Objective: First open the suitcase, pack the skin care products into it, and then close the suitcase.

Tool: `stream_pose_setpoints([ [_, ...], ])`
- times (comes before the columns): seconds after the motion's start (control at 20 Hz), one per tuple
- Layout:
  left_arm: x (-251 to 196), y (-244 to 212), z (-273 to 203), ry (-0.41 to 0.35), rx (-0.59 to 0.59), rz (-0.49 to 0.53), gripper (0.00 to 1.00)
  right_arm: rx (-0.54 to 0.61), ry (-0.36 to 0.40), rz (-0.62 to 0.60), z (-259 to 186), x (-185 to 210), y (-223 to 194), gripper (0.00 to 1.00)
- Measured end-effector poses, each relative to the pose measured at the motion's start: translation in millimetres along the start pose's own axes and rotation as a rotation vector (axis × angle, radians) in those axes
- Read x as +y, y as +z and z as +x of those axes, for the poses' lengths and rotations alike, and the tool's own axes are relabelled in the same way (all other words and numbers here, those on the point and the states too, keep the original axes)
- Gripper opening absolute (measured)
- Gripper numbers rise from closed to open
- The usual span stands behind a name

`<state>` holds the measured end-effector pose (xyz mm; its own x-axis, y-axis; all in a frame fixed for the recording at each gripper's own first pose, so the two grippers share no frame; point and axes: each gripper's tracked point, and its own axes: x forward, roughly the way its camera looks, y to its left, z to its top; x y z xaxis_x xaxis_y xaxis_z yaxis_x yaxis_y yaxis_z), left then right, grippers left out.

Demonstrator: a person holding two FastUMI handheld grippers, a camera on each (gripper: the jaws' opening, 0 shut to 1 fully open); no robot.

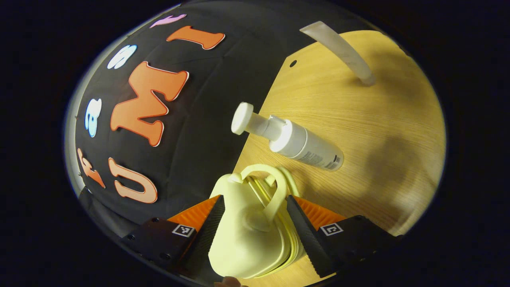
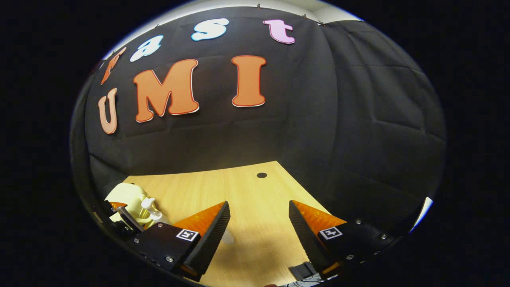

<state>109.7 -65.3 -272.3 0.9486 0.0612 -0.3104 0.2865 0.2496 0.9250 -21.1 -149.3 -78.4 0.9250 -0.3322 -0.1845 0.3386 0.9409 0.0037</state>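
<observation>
The pale wood-grain tabletop (image 1: 358,131) is carrying everything here, and the small pale-yellow hard-shell suitcase (image 1: 247,231), with its looped carry handle pointing away toward twelve o'clock, is sitting directly between the fingers of the left gripper (image 1: 255,235) in the left gripper view. Both fingers are pressing on its two broad sides, so the left gripper is gripping the suitcase, whose seam is running straight ahead along the line of the fingers; it looks closed, so opening is judged not yet done.

The white cylindrical pump bottle (image 1: 291,139), a skin care product, is lying on its side just beyond the suitcase at about one o'clock from it, long axis running from ten o'clock at the pump head to four o'clock at the base.

In the right gripper view the right gripper (image 2: 259,231) is holding its fingers wide apart over bare tabletop, gripping nothing, with the suitcase at about nine o'clock. The left hand is the nearer to both things, so the free right gripper would have to travel toward nine o'clock to work the seam.
</observation>
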Motion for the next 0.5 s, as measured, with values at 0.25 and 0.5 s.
stream_pose_setpoints([
  [0.25, -13, 0, 23, -0.041, 0.036, 0.032, 0.96, 0.017, -0.048, 0.005, 1, -18, -5, 0.94],
  [0.5, -23, 3, 27, -0.08, 0.04, 0.048, 0.22, 0.012, -0.059, 0.011, 2, -14, 2, 0.94],
])
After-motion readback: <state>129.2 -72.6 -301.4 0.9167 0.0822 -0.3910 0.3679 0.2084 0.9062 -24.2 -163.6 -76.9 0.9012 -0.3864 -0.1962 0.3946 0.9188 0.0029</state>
